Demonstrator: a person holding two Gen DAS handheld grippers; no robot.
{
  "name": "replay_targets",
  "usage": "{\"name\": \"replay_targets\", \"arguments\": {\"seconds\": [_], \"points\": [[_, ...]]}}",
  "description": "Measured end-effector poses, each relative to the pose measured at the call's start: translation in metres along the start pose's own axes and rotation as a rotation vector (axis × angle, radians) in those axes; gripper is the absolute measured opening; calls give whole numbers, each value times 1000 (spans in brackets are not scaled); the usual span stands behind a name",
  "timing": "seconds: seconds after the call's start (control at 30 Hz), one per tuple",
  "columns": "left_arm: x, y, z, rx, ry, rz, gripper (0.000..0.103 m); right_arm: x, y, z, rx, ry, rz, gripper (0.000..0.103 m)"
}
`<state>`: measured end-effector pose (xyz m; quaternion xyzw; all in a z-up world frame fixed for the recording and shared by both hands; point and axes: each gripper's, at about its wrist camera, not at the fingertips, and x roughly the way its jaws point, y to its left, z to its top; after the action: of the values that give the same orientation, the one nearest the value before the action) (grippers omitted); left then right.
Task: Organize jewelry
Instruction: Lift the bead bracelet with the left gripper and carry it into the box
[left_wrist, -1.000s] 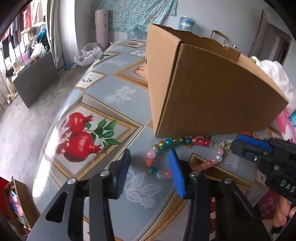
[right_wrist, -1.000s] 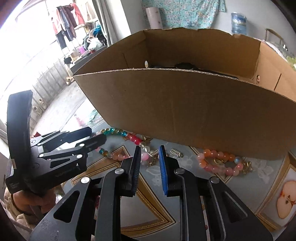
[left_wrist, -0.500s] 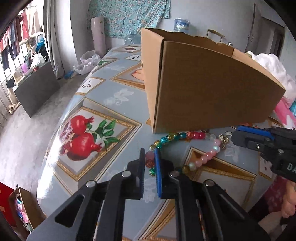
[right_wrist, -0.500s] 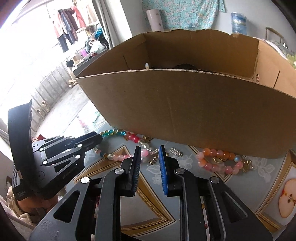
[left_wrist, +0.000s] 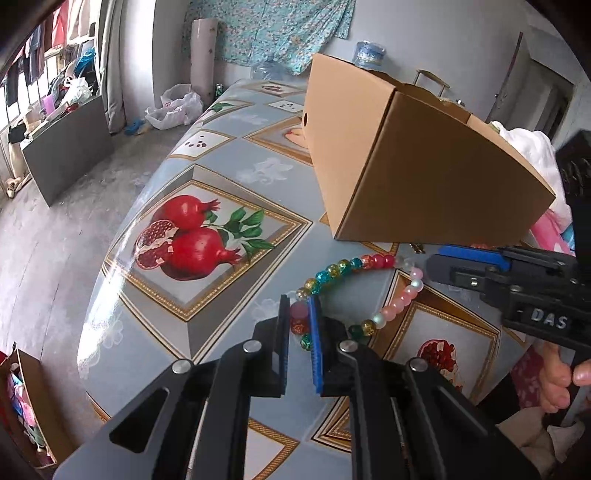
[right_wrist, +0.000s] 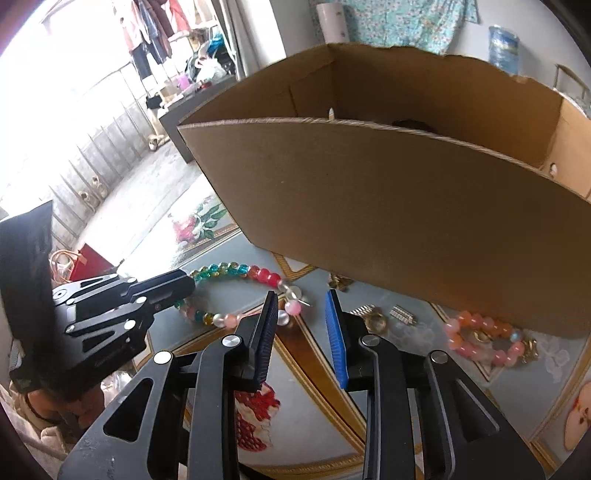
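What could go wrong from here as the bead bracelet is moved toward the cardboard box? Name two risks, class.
1. The left gripper pinches only a bead or two of the multicolour bead bracelet, so the rest may swing or slip free when lifted.
2. The right gripper, whose fingers have just been opening, sits over the bracelet's other end; it could snag the strand, or knock the gold ring beside the cardboard box.

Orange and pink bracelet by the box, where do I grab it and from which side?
Pinch the near arc of the bracelet from above, one finger inside the loop and one outside. It lies flat on the table, so a sideways approach would probably just push it, and its far arc sits close to the box wall, leaving little room.
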<state>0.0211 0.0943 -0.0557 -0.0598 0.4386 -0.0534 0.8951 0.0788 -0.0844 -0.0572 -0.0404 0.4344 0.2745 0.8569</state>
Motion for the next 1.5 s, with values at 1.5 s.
{"name": "replay_targets", "arguments": {"seconds": [1.5], "points": [[0,-18,19,10,69,64,10,-11,13,-9,-88,-32,-124,8]]}}
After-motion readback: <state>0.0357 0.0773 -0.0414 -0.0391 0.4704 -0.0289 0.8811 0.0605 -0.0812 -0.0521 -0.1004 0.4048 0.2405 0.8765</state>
